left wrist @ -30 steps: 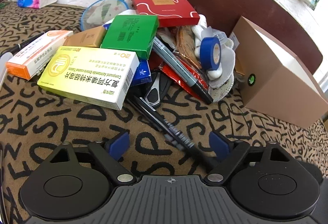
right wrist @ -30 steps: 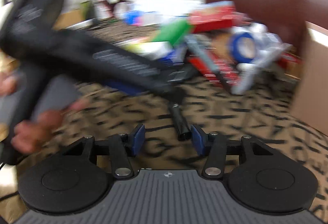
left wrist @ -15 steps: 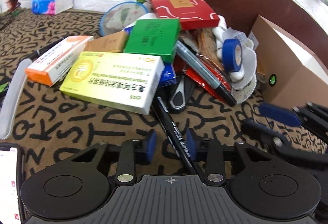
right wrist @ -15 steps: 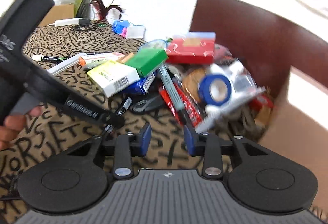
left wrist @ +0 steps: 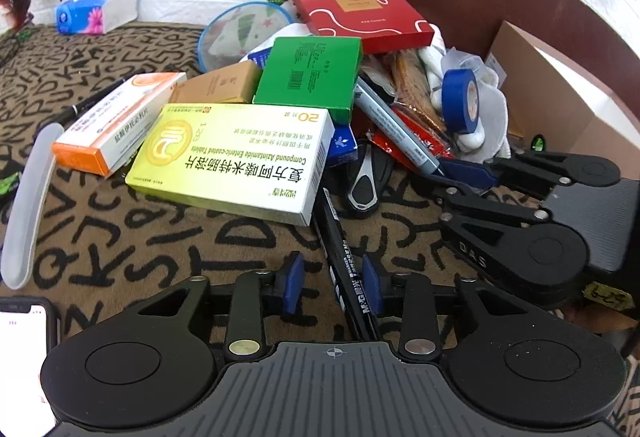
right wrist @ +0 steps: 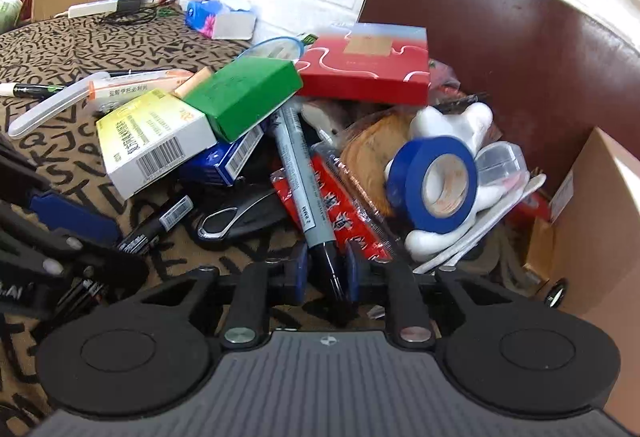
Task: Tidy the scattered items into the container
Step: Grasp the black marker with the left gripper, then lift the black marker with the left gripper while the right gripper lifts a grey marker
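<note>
A heap of scattered items lies on the letter-patterned cloth. My left gripper (left wrist: 331,282) stands around the lower end of a black marker (left wrist: 343,261); its right pad touches the marker and the left pad stands off it. My right gripper (right wrist: 325,272) has narrowed around the black cap of a grey marker (right wrist: 298,177), also seen in the left wrist view (left wrist: 394,131). The brown cardboard box (right wrist: 596,221) stands at the right, also in the left wrist view (left wrist: 560,93). The right gripper also shows in the left wrist view (left wrist: 464,173).
The heap holds a yellow medicine box (left wrist: 236,157), a green box (left wrist: 310,75), a red box (left wrist: 356,11), a blue tape roll (right wrist: 434,183), a black and silver key fob (left wrist: 366,181) and an orange and white box (left wrist: 116,121). A dark chair back (right wrist: 520,49) rises behind.
My left gripper narrowed from wide open around the black marker. My right gripper came in from the right and narrowed around the grey marker's cap.
</note>
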